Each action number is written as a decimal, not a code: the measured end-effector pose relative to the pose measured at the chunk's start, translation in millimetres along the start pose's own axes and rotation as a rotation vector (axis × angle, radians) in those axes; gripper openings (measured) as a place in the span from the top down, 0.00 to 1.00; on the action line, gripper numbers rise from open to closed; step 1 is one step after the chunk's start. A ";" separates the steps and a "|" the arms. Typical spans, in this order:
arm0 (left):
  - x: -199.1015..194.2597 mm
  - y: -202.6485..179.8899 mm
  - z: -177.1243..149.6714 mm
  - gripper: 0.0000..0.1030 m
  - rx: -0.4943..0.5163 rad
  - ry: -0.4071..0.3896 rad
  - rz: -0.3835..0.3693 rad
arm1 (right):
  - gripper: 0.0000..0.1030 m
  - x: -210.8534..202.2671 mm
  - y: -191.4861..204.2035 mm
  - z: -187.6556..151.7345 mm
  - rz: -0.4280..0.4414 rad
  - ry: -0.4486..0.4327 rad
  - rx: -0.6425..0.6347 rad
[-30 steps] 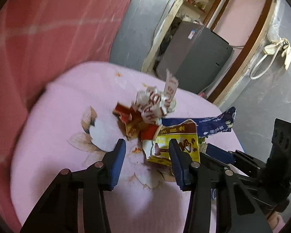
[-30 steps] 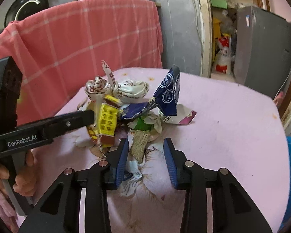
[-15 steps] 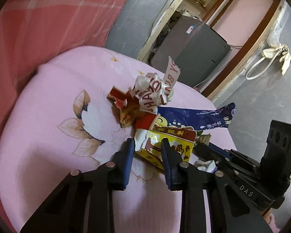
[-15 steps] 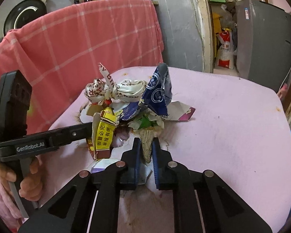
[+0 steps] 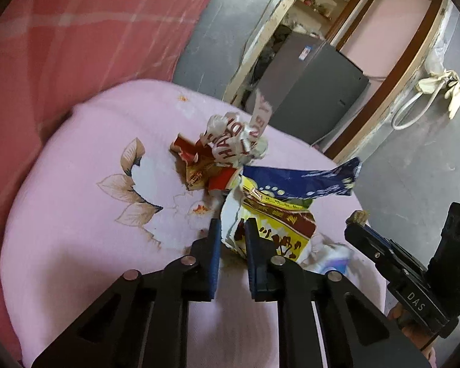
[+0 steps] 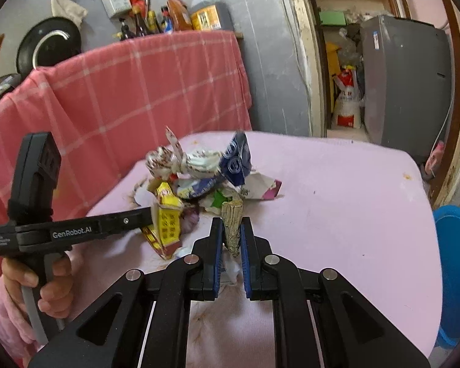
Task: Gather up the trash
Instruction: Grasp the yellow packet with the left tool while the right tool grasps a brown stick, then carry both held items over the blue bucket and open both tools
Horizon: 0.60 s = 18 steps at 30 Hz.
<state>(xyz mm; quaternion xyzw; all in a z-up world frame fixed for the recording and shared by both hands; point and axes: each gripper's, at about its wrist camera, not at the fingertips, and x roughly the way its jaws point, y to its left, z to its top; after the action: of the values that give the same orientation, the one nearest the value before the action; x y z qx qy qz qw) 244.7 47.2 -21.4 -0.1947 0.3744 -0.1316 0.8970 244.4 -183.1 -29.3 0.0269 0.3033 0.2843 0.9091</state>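
Soft daylight, fisheye-warped edges, slight motion blur.

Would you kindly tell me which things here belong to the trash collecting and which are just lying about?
Job in hand:
- left claw shut on yellow printed wrapper
- right claw shut on tan crumpled paper stick
- dark blue foil packet
- white lettered crumpled wrapper
- blue plastic bin

Lying about:
- grey refrigerator
- pink checked cloth
- black pan

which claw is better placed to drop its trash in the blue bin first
Right, probably. The right claw is shut on a tan scrap, and the blue bin sits just off the table edge on its side. The left claw, holding the yellow wrapper, is farther from it.
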 end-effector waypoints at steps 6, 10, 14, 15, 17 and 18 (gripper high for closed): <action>-19.7 -21.3 -10.1 0.92 0.053 -0.064 -0.013 | 0.91 -26.9 6.0 -1.7 0.011 -0.110 -0.028; -28.7 -39.1 -17.0 1.00 0.097 -0.097 -0.016 | 0.91 -44.5 7.3 -4.3 -0.012 -0.160 -0.050; -27.3 -55.7 -23.1 1.00 0.148 -0.089 0.005 | 0.91 -53.9 -0.4 -6.1 -0.019 -0.167 -0.039; -27.1 -56.1 -22.0 1.00 0.146 -0.089 0.005 | 0.91 -55.8 -1.8 -7.5 -0.022 -0.168 -0.037; -27.1 -56.5 -22.7 1.00 0.139 -0.095 0.003 | 0.91 -59.2 -4.2 -10.0 -0.024 -0.172 -0.032; -27.2 -57.2 -23.0 1.00 0.140 -0.099 0.007 | 0.91 -61.1 -5.6 -11.4 -0.024 -0.175 -0.029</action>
<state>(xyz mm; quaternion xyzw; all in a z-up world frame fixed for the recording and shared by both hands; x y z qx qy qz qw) 204.3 1.0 6.3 -0.1365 0.3201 -0.1446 0.9263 200.8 -221.7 -7.0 0.0348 0.2191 0.2742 0.9357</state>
